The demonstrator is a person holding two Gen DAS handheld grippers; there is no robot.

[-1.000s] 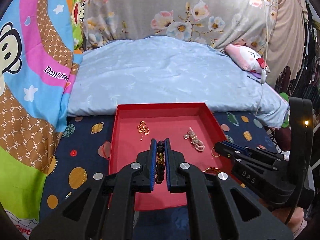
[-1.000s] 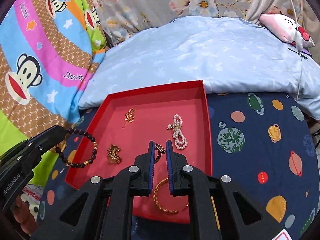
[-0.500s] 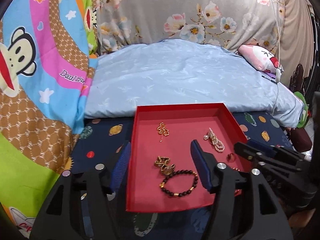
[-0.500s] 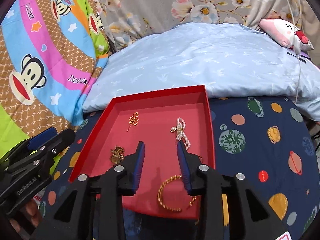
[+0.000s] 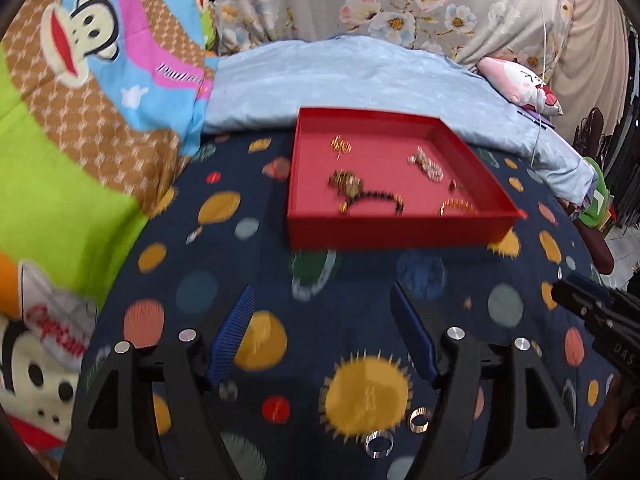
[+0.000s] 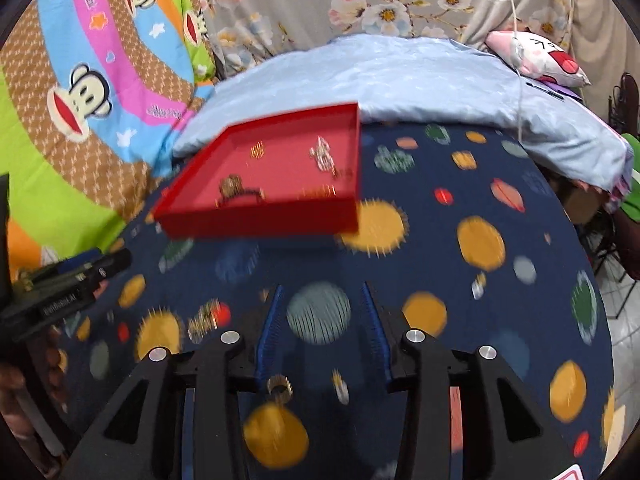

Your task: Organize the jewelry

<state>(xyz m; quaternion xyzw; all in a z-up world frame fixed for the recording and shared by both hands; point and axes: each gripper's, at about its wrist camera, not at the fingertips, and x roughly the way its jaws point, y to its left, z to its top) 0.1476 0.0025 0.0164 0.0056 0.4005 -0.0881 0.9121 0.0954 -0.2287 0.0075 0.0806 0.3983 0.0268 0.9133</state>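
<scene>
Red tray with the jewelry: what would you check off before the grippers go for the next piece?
1. Left gripper open and empty: ok.
2. Right gripper open and empty: ok.
3. Dark bead bracelet lies inside the red tray: ok.
4. Pieces left on the planet-print cover: silver ring and a second ring near the left gripper: not ok.
5. Views sharp enough to aim: both blurred: not ok.
6. What the small gold piece by the right gripper is: cannot tell.
</scene>
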